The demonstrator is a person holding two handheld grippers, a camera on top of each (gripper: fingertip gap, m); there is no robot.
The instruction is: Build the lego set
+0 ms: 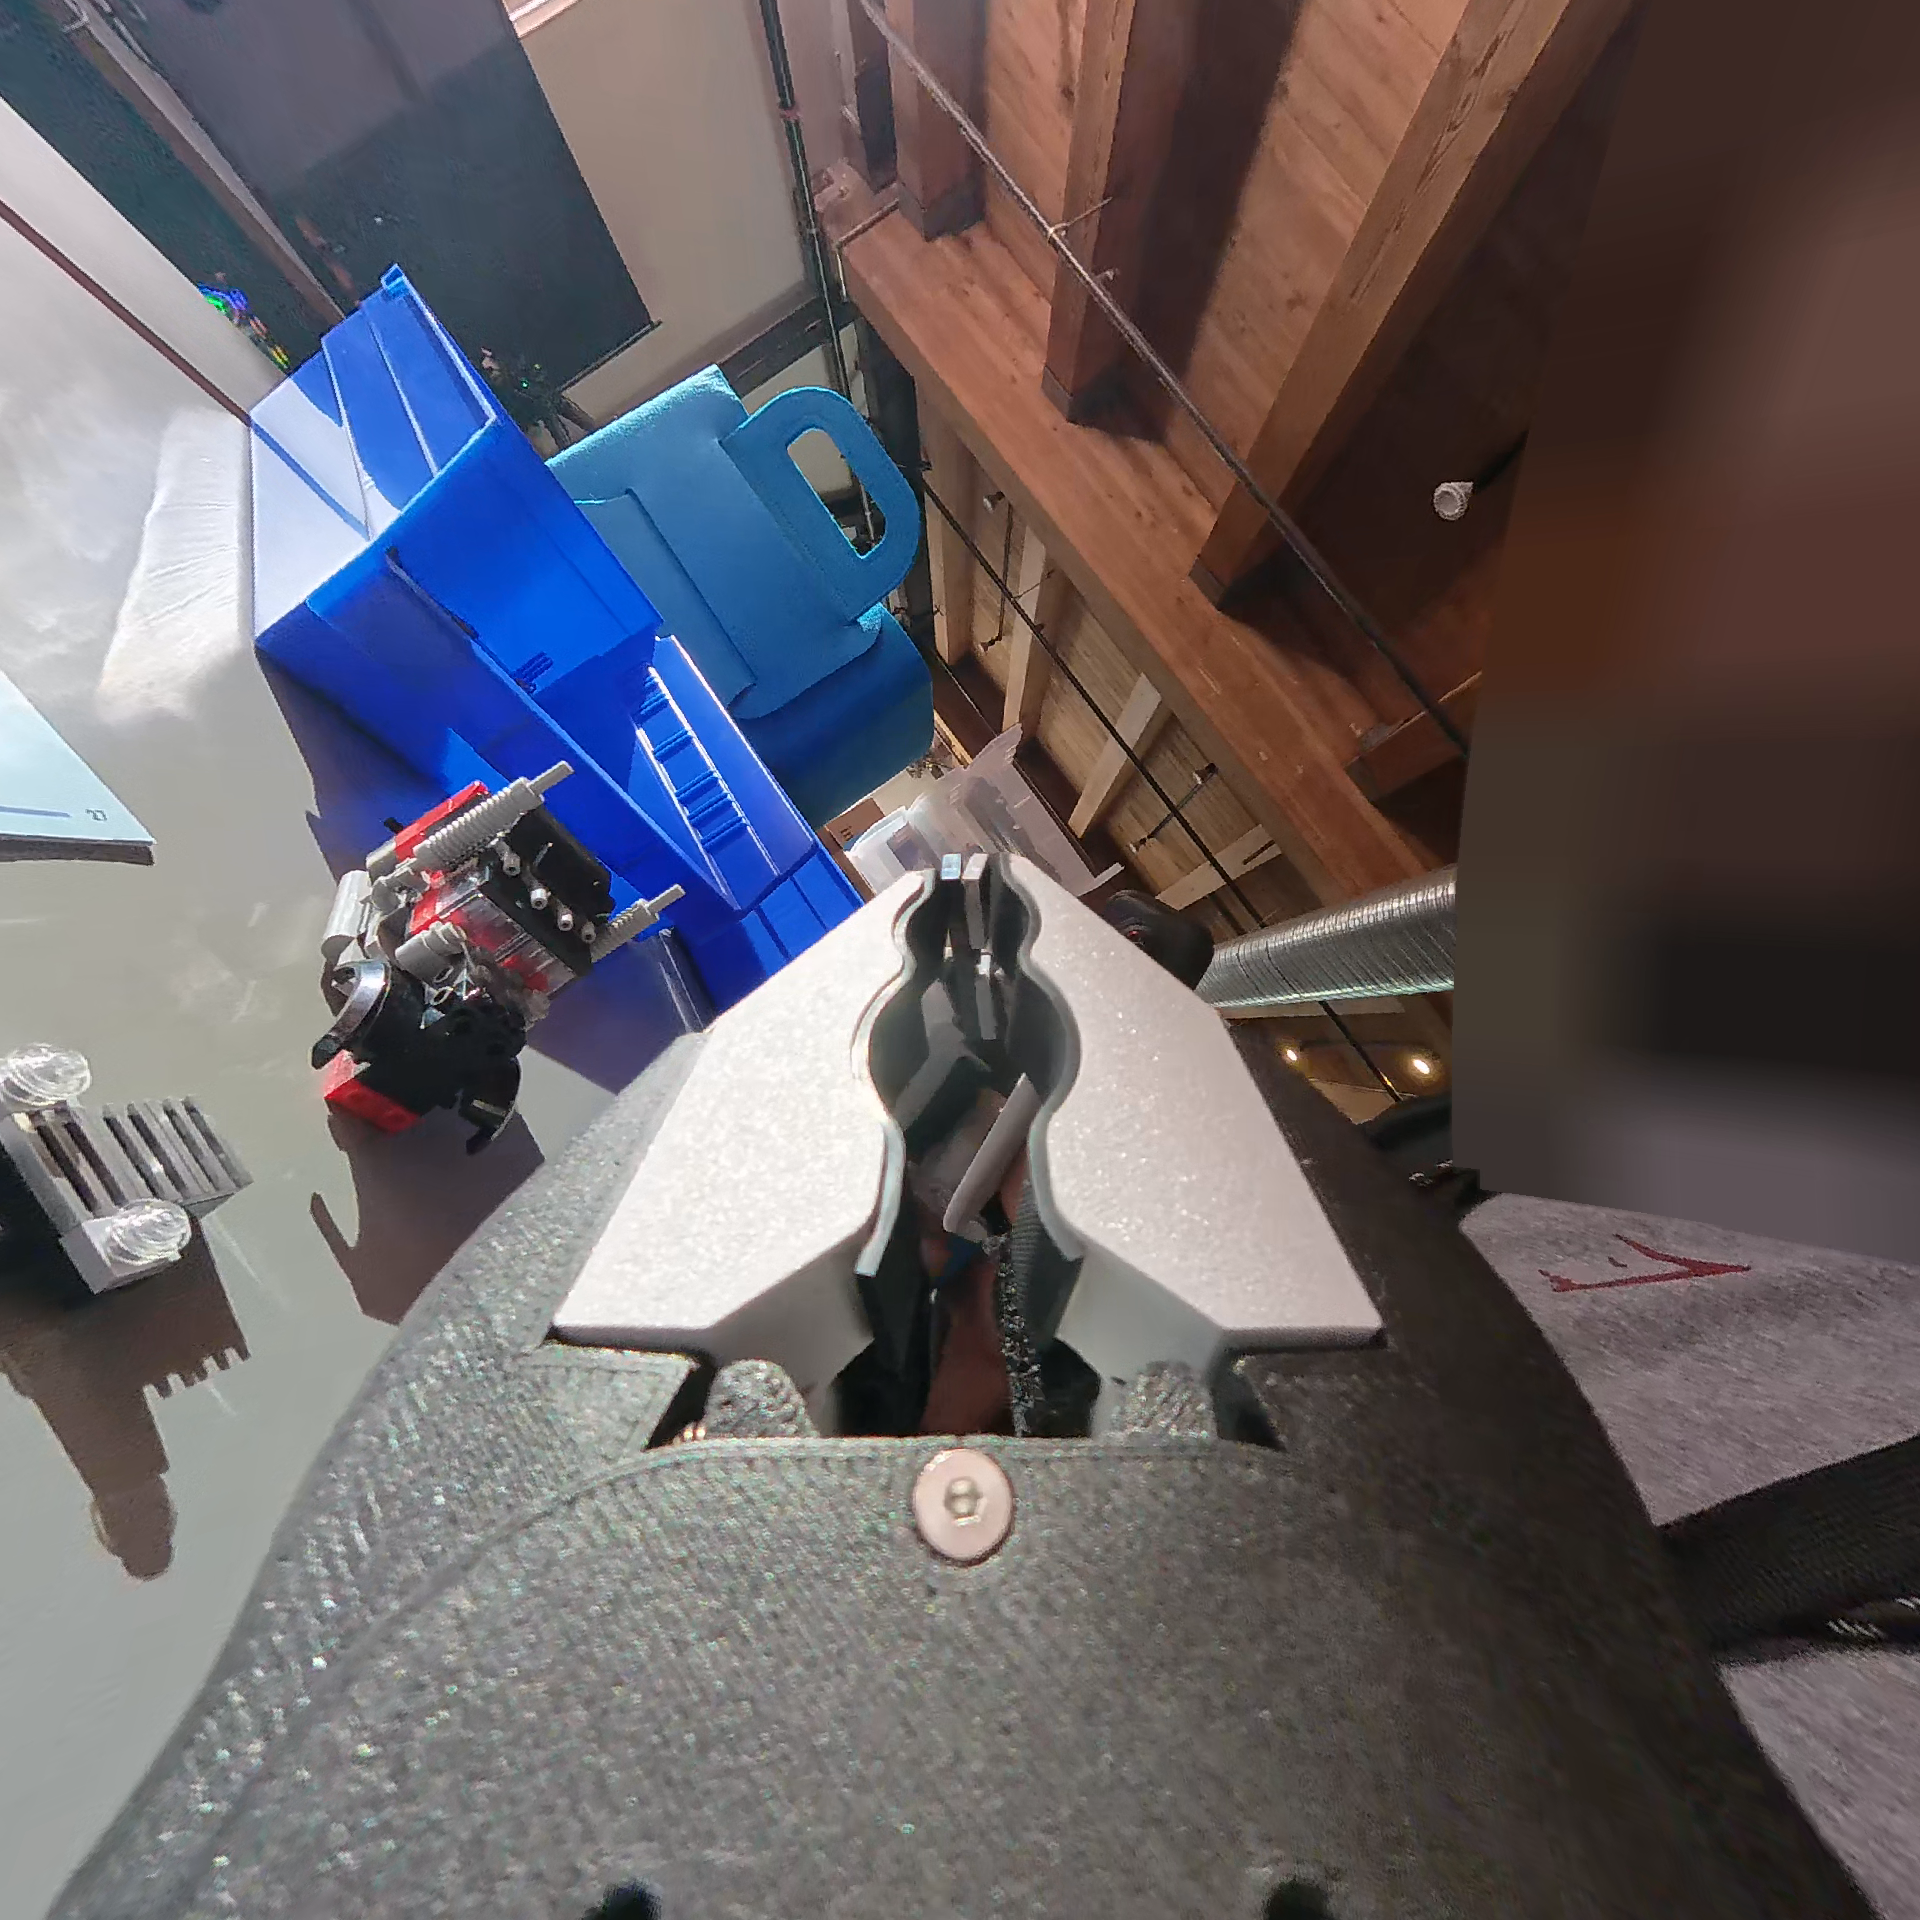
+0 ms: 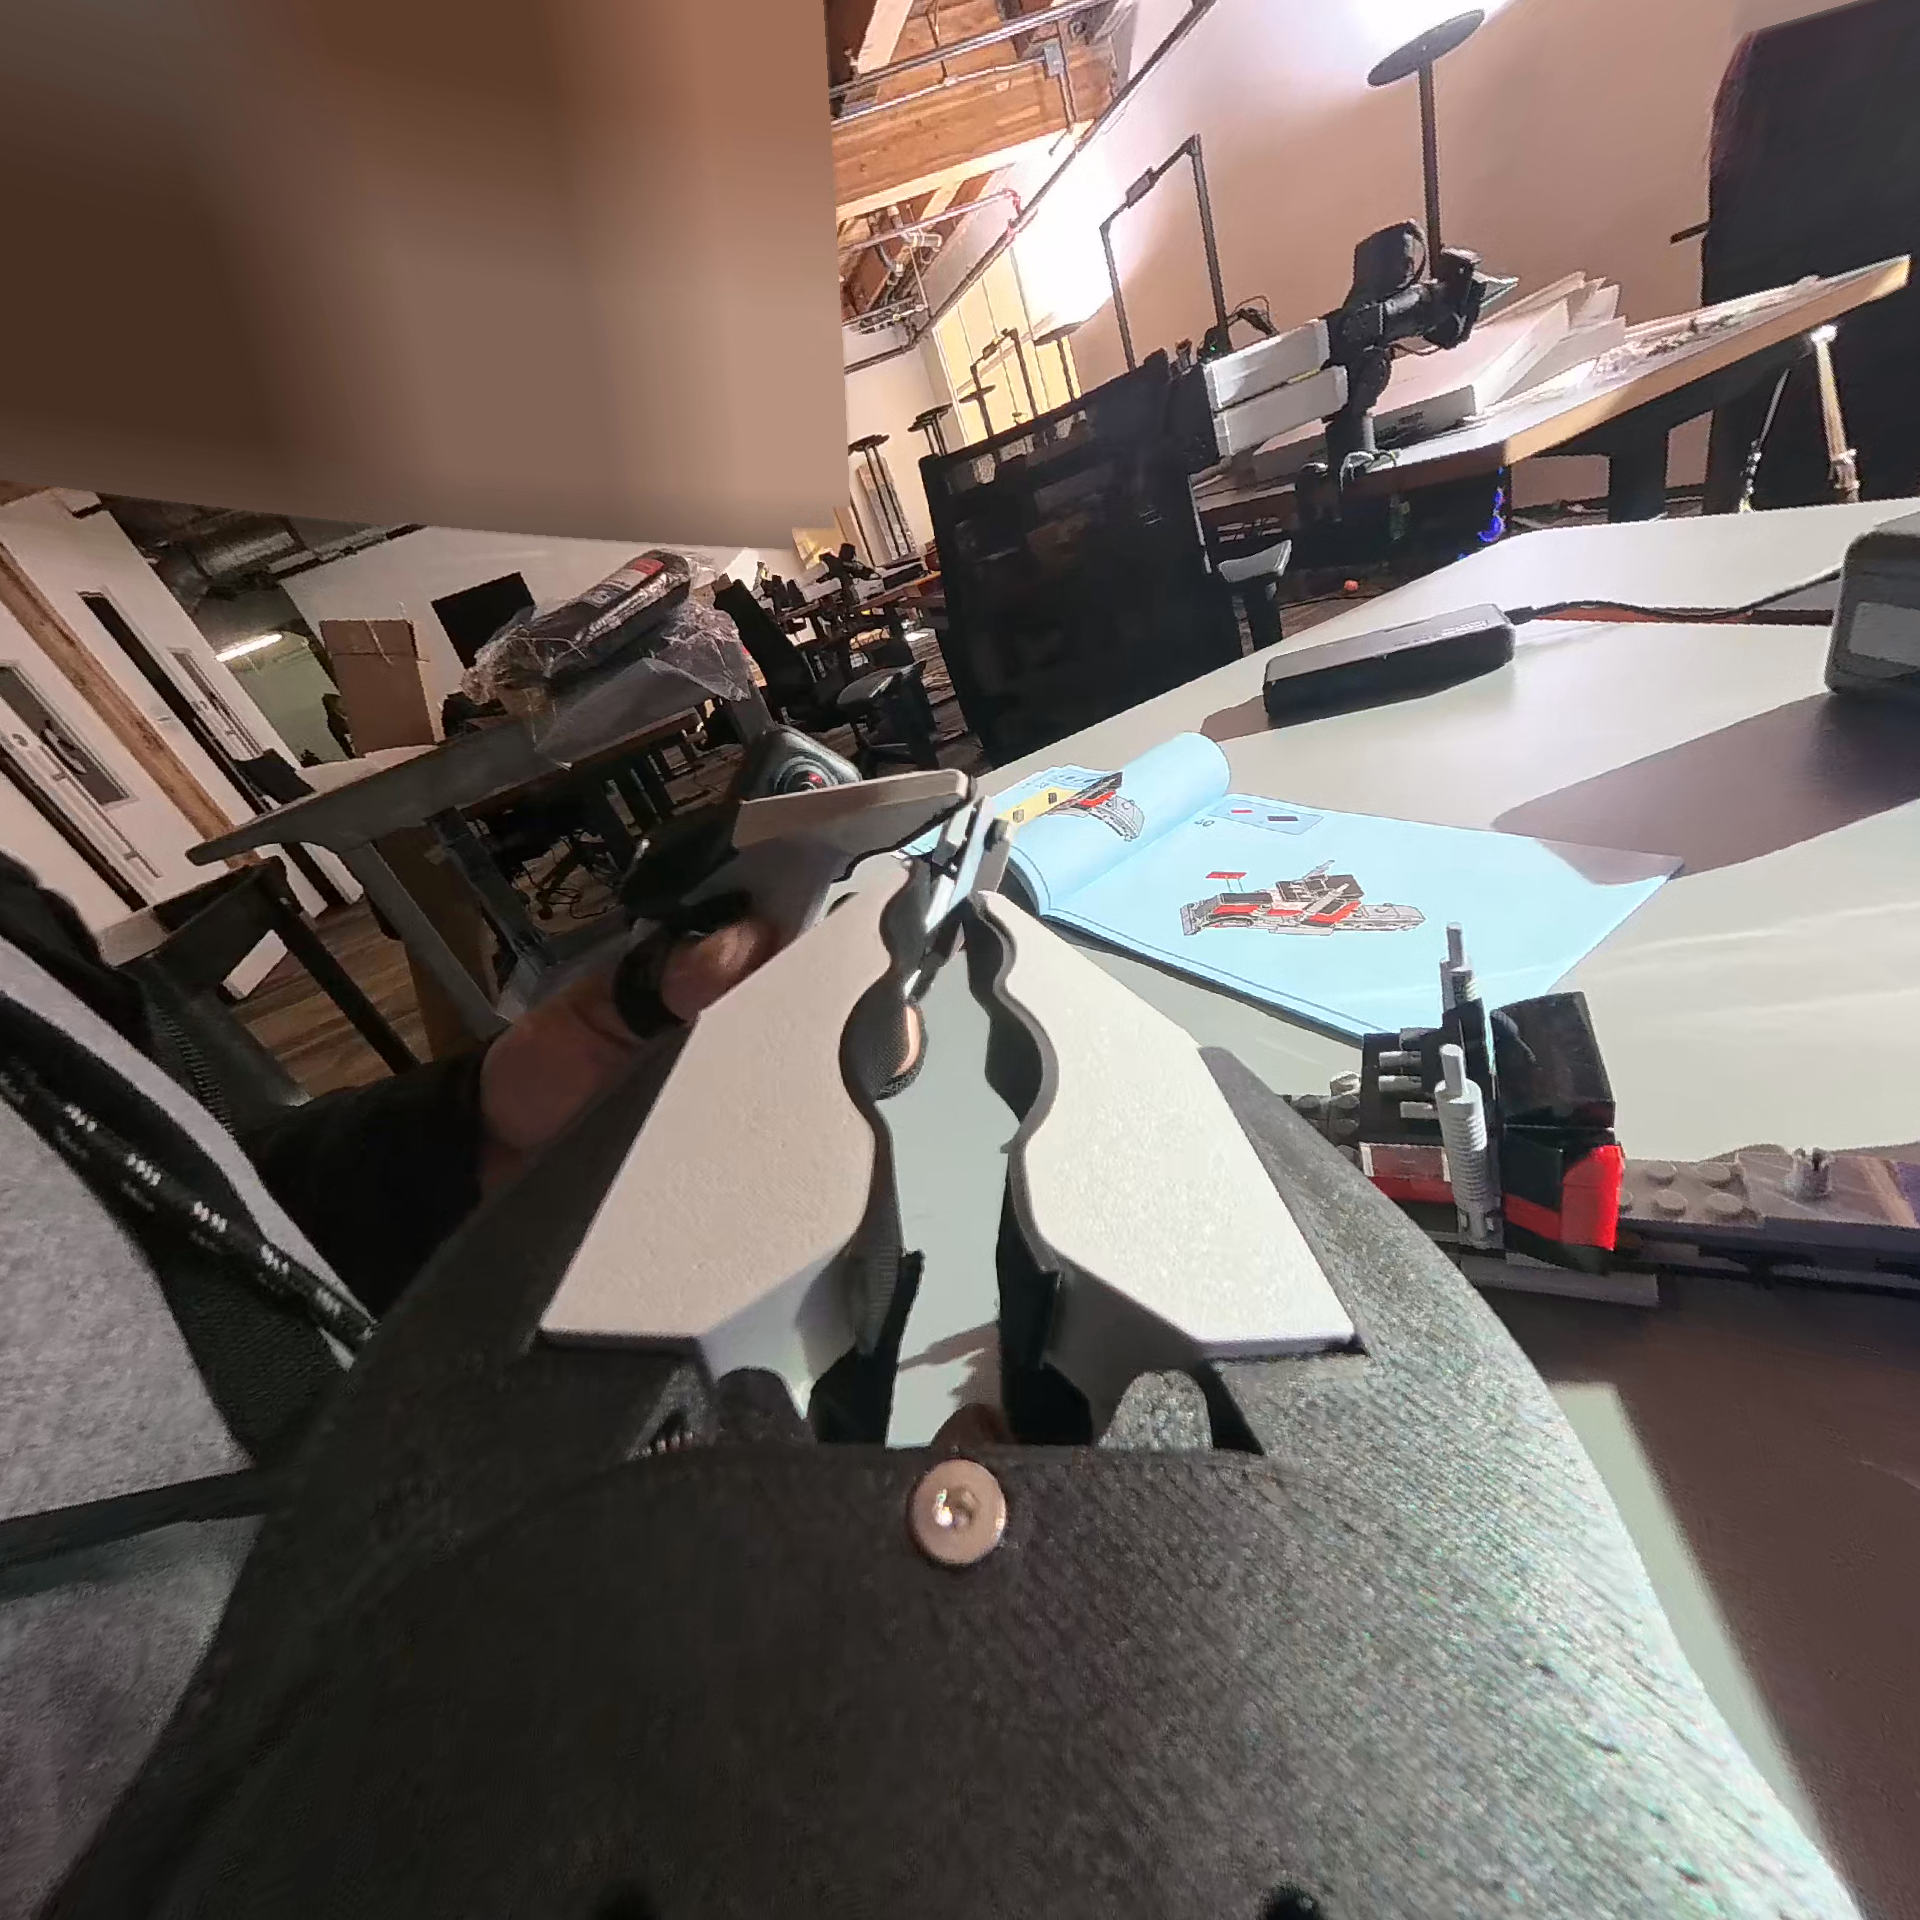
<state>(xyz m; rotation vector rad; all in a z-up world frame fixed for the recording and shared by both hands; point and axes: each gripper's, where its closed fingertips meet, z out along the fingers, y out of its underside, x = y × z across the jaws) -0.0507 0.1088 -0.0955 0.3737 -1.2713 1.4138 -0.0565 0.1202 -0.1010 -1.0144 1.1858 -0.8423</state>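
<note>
Lego model of red, black and grey bricks (image 1: 457, 956) stands on the glossy pale surface (image 1: 156, 623), beside a big blue plastic bin (image 1: 499, 582). An open light-blue instruction booklet (image 2: 1299, 894) lies nearby. Both raised off the surface, the left hand-held gripper (image 1: 968, 883) and right hand-held gripper (image 2: 961, 852) each pinch small dark lego pieces (image 1: 966, 940), tips meeting.
</note>
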